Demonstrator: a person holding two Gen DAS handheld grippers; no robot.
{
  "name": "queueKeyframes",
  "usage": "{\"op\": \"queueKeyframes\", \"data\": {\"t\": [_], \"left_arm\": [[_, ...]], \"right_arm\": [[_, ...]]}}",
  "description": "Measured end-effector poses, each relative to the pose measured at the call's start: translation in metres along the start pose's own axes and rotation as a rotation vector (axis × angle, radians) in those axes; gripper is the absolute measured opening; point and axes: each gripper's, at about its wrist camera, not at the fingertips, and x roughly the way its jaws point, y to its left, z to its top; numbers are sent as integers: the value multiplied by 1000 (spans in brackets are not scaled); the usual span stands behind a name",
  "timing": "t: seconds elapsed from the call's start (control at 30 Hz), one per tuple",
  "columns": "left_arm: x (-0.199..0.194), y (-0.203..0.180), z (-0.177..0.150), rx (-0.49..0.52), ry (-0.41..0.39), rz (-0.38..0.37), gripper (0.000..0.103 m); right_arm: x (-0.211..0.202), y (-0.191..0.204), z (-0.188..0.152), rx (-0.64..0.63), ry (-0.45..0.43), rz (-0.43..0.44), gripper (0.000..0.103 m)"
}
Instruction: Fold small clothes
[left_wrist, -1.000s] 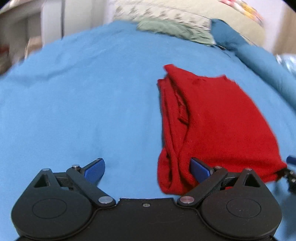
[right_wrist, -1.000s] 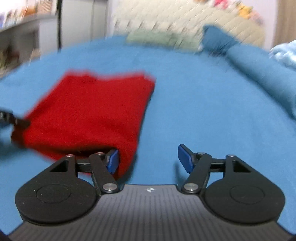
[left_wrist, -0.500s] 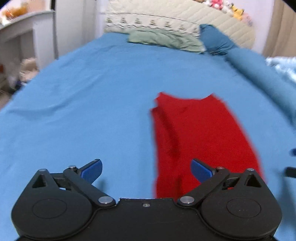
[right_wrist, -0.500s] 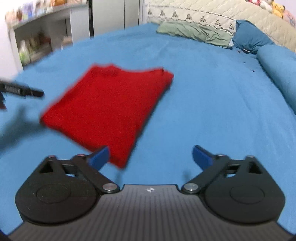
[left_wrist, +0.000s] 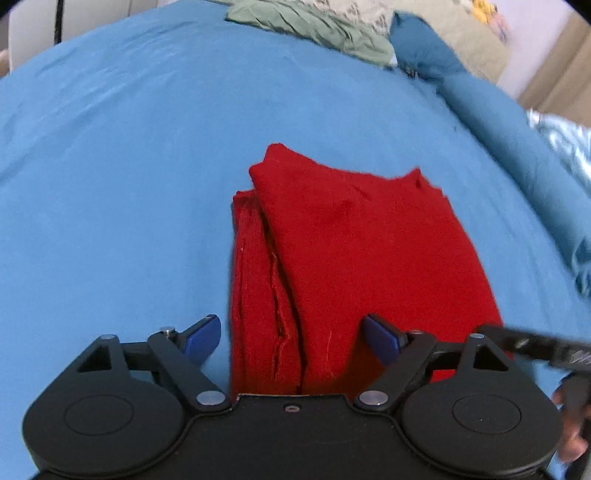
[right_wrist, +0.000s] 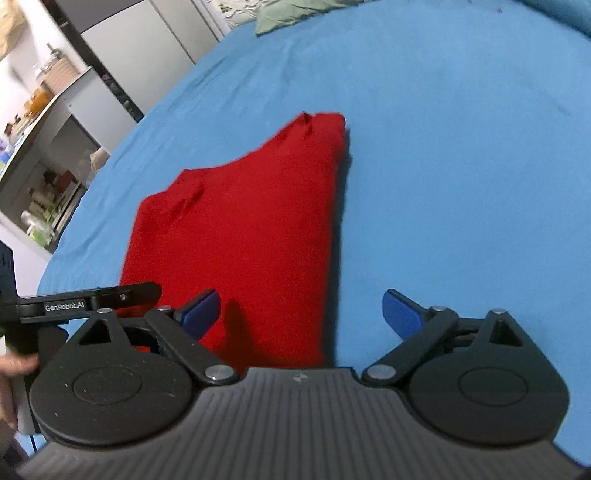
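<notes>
A folded red garment (left_wrist: 362, 254) lies flat on the blue bedsheet (left_wrist: 122, 177). It also shows in the right wrist view (right_wrist: 243, 236). My left gripper (left_wrist: 291, 339) is open and empty, with its jaws spread over the garment's near left edge. My right gripper (right_wrist: 301, 314) is open and empty over the garment's near right corner. The left gripper's arm crosses the left of the right wrist view (right_wrist: 88, 299). The right gripper's arm shows at the right edge of the left wrist view (left_wrist: 535, 345).
A green pillow (left_wrist: 310, 27) and a dark blue pillow (left_wrist: 424, 55) lie at the head of the bed. A rolled blue blanket (left_wrist: 517, 147) runs along the right side. Shelves and a cabinet (right_wrist: 55, 155) stand beside the bed on the left.
Both grippers lifted back half a second ago, then came in close over the garment's near edge again. The garment has not moved. Both stayed open.
</notes>
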Motion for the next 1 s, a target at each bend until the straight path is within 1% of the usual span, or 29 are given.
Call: {"op": "queueKeyframes", "data": {"t": [0.03, 0.07, 0.1, 0.13, 0.17, 0.2, 0.23, 0.3, 0.37, 0.47, 0.53, 0.57, 0.67, 0.8, 0.9, 1.0], "left_arm": [[1, 1, -1, -7, -6, -7, 85], [1, 1, -1, -8, -9, -14, 76], [3, -2, -1, -5, -4, -30, 59], [3, -5, 0, -7, 4, -50, 53], [2, -8, 2, -13, 6, -50, 44], [0, -11, 4, -14, 0, -40, 34], [-4, -14, 5, -14, -10, -33, 32], [-20, -27, 4, 14, -52, -16, 29], [-39, -46, 1, 71, -92, -8, 29], [-73, -81, -11, 148, -139, -5, 29], [-94, -106, -26, 215, -154, -1, 29], [-105, -116, -34, 234, -165, -12, 29], [-132, -146, -64, 254, -175, -45, 29], [-151, -182, -111, 286, -171, -66, 29], [-144, -201, -144, 281, -143, -76, 29], [-125, -207, -176, 272, -100, -64, 29]], "right_arm": [[6, -2, -2, 8, 0, 8, 95], [10, -2, -4, 12, -4, 20, 91], [11, -2, -5, 12, -13, 37, 75], [11, -2, -6, 13, -12, 73, 55], [12, -1, -5, 18, 0, 99, 54], [10, 2, -5, 9, -8, 86, 47], [7, 7, -4, -17, -21, 80, 41], [-4, 14, -3, -44, -57, 86, 38], [-19, 20, 0, -53, -90, 103, 37], [-56, 28, -2, -76, -144, 121, 37], [-86, 27, -9, -90, -161, 135, 37], [-101, 26, -13, -97, -170, 133, 37], [-152, 17, -34, -106, -193, 133, 37], [-214, -2, -76, -98, -209, 120, 37], [-239, -20, -112, -88, -200, 90, 37], [-240, -44, -143, -37, -160, 63, 37]]}}
